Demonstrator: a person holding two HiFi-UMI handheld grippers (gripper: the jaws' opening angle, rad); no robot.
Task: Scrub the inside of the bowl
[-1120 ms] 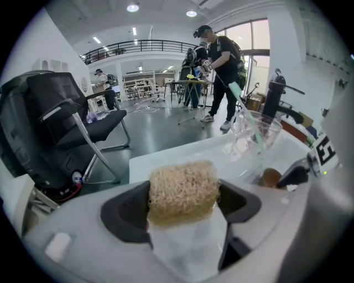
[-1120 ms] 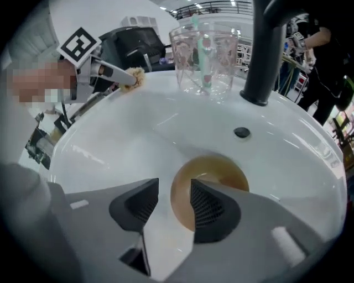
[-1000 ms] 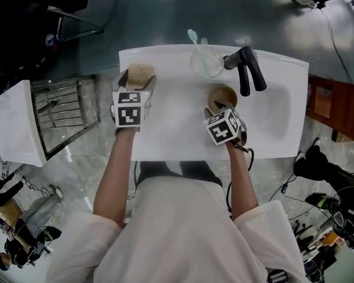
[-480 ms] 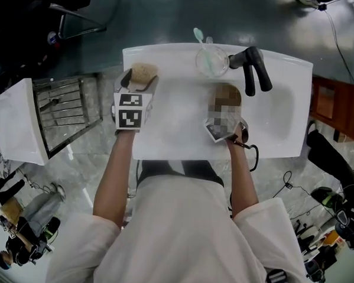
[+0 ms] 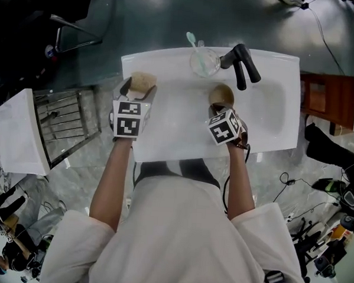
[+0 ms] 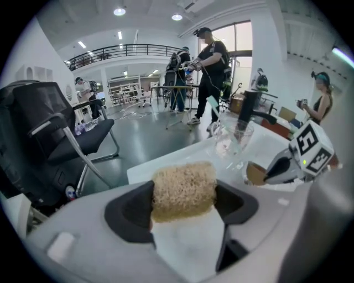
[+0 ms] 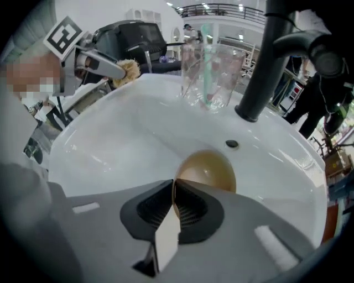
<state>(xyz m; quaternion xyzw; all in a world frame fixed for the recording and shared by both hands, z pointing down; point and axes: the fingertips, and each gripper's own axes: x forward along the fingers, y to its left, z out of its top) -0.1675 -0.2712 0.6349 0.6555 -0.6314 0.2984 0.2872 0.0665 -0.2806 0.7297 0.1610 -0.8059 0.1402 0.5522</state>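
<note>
Overhead, a white sink (image 5: 165,137) fills the middle of the frame above a glossy grey-green floor, with a wire rack (image 5: 65,120) at the left edge and a black faucet (image 5: 243,64) at the sink's top rim. The left gripper view shows an open hall beyond it.

Compared with a second ago, the right gripper (image 5: 218,109) no longer gapes. Its jaws are closing, pinched on the near rim of the brown bowl (image 5: 222,96), which lies in the basin just below the faucet. The left gripper (image 5: 138,90) stays at the sink's upper-left corner, clamped on the loofah scrubber (image 5: 141,81).

Count: two grippers, one bowl, one scrubber, one faucet, one glass tumbler (image 5: 205,61).
</note>
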